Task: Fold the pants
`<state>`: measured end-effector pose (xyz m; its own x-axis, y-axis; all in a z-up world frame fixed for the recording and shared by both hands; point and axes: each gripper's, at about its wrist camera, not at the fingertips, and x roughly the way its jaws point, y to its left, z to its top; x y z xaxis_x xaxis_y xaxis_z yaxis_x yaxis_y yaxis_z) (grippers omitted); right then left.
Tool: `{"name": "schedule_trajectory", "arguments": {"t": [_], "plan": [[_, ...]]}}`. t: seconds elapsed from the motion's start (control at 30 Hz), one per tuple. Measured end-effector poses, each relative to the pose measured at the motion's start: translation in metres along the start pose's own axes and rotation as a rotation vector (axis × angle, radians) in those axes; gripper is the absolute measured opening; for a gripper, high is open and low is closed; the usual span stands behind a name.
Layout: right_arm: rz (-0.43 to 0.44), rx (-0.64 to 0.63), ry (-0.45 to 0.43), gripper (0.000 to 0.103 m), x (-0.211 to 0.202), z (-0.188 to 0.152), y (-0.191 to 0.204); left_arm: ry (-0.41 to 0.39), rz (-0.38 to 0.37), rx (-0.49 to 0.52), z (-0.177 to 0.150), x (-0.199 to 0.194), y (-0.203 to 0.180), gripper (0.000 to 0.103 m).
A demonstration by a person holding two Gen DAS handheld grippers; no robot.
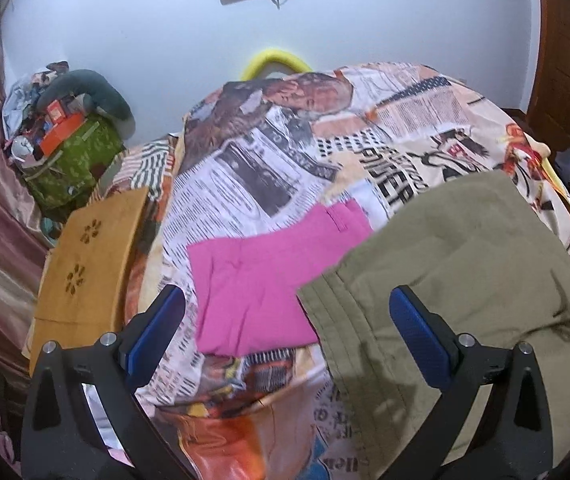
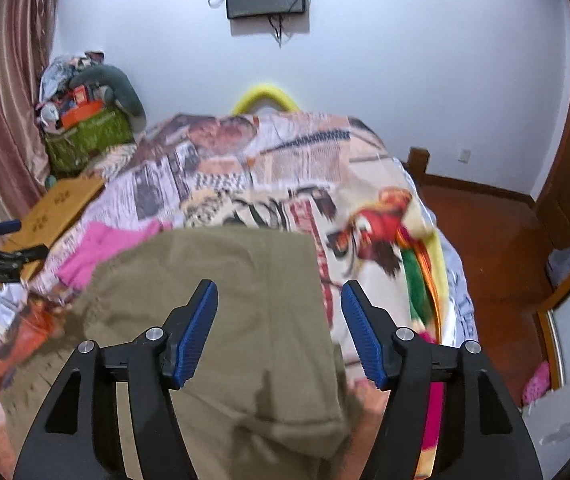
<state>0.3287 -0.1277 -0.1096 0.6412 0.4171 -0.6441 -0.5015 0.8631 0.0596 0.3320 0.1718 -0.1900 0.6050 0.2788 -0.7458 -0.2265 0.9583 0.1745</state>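
While both grippers hang above the bed, the left gripper (image 1: 287,312) stands wide open and empty; the right gripper (image 2: 279,312) is partly open, gripping nothing. Olive pants (image 2: 225,280) lie folded on the printed bedspread (image 1: 285,160), overlapping pink pants (image 1: 253,280). Green bag (image 1: 73,156) by the curtain — heaped with boxes and clutter.

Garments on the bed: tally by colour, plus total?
Olive: 1, the olive pants, folded, nearest the open left gripper and the open right gripper
Pink: 1, the pink garment, lying flat, partly under the olive pants
Total: 2, both lying on the newspaper-print bedspread, neither held.
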Motion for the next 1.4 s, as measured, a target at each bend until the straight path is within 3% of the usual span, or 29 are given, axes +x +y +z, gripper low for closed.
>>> {"name": "schedule_trajectory", "arguments": {"t": [0.23,0.53,0.8,0.93,1.13,1.2,1.3,1.33,1.4], "plan": [[-0.017,0.016,0.016,0.060,0.036,0.019,-0.005,0.008,0.007,-0.034,0.016,0.027,0.010,0.103],[-0.038,-0.001,0.115,0.060,0.109,0.022,-0.019,0.120,-0.023,-0.049,0.007,0.093,0.006,0.103],[-0.023,0.006,0.190,0.060,0.165,0.027,-0.026,0.228,-0.074,-0.075,-0.013,0.142,0.001,0.103],[-0.063,-0.004,0.244,0.060,0.193,0.021,-0.030,0.263,-0.115,-0.103,-0.020,0.157,-0.002,0.103],[0.010,0.110,0.255,0.060,0.210,0.019,-0.047,0.308,-0.190,-0.121,-0.025,0.169,-0.006,0.103],[0.037,0.138,0.248,0.051,0.209,0.017,-0.048,0.314,-0.220,-0.135,-0.024,0.169,-0.005,0.098],[0.015,0.095,0.221,0.034,0.203,0.015,-0.038,0.325,-0.285,-0.173,-0.021,0.168,-0.004,0.073],[-0.004,0.076,0.214,0.028,0.201,0.015,-0.034,0.326,-0.303,-0.182,-0.020,0.167,-0.005,0.060],[-0.026,0.058,0.208,0.013,0.200,0.016,-0.031,0.326,-0.292,-0.183,-0.018,0.165,-0.009,0.057]]}}
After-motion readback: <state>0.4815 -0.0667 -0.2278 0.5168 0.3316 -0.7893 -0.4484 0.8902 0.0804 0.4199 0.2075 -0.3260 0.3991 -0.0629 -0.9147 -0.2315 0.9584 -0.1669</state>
